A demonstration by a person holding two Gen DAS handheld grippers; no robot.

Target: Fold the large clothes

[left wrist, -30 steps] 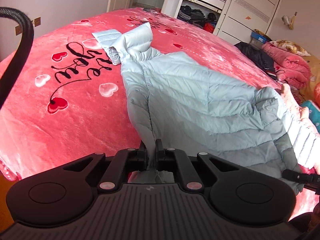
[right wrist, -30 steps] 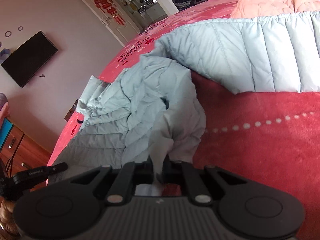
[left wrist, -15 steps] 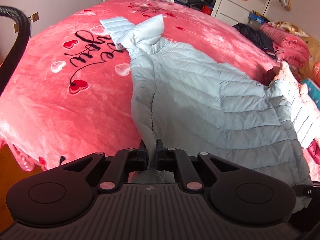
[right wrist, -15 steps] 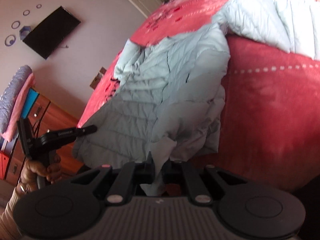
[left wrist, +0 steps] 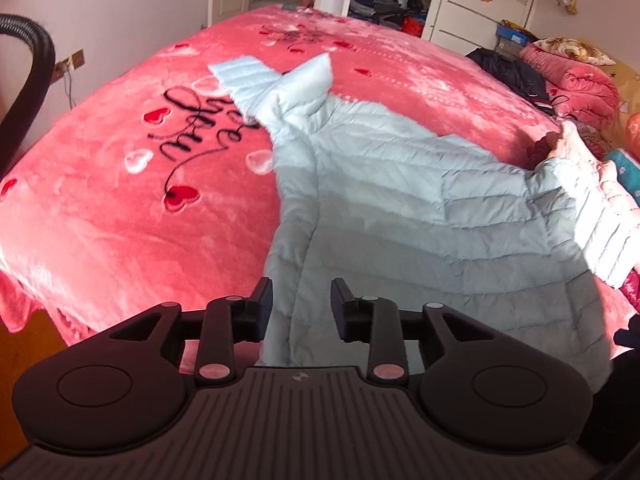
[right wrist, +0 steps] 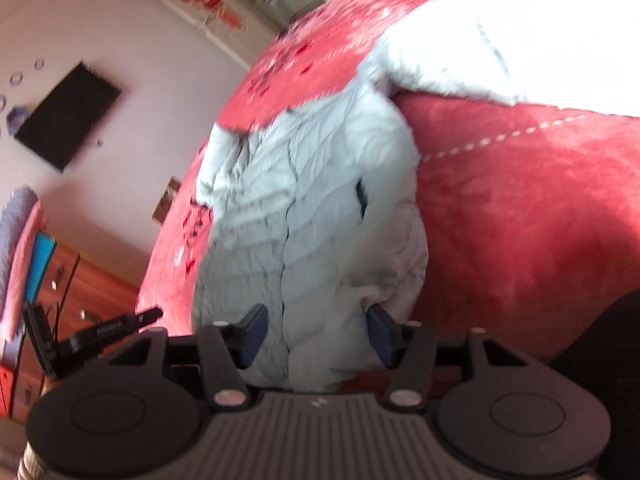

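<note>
Pale blue jacket (left wrist: 384,208) spread flat across red blanket (left wrist: 120,208), hem at the near edge, one sleeve (left wrist: 256,80) folded toward the far side. Left gripper (left wrist: 302,308) just opened — jaws apart, hem lying between, not pinched. Right gripper (right wrist: 316,332) likewise just opened, jaws wide, fabric between them — right view blurred.

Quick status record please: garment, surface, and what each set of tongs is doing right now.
garment: pale blue puffer jacket, spread flat, hem toward the cameras
surface: red heart-print blanket on the bed
left tongs: jaws have just been opening, hem edge lies between them, not pinched
right tongs: jaws have just been opening, jacket between them, released
fold: not yet begun
</note>
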